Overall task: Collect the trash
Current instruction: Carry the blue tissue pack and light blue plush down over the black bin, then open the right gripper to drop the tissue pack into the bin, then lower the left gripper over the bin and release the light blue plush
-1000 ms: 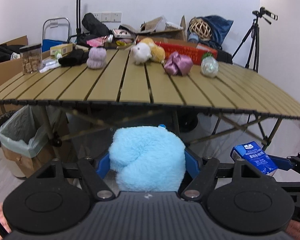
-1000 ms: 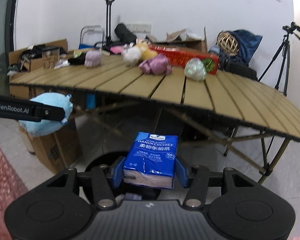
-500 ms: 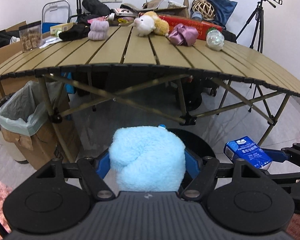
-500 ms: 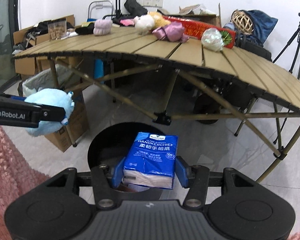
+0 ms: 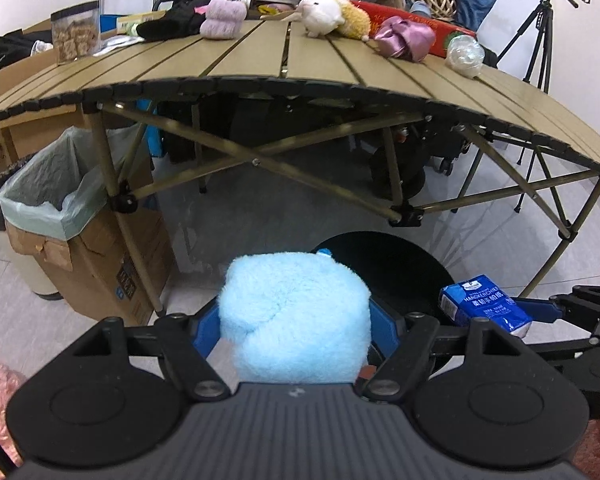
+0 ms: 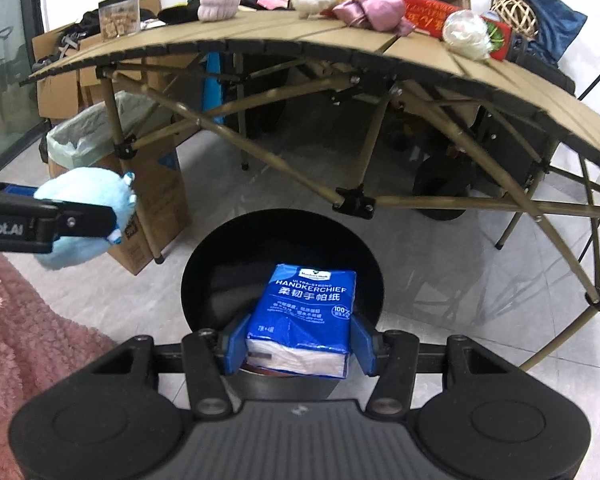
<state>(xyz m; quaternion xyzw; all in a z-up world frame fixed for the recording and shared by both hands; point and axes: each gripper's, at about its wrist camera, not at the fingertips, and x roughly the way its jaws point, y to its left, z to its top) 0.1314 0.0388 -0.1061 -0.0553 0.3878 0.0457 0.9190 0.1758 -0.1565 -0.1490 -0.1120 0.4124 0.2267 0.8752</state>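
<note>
Left wrist view: your left gripper (image 5: 295, 328) has its jaws clamped on a fluffy light-blue plush (image 5: 294, 322), held above the floor just in front of the round black bin (image 5: 396, 272). At the right edge your right gripper (image 5: 496, 314) carries a blue tissue pack (image 5: 485, 305) near the bin's rim.

Right wrist view: your right gripper's jaws grip the tissue pack (image 6: 302, 314) by both sides, directly over the bin's (image 6: 220, 264) open mouth. The plush (image 6: 88, 208) hangs at the left, beside a lined cardboard box (image 6: 156, 184). Other toys sit on the counter (image 6: 420, 56) above.
</note>
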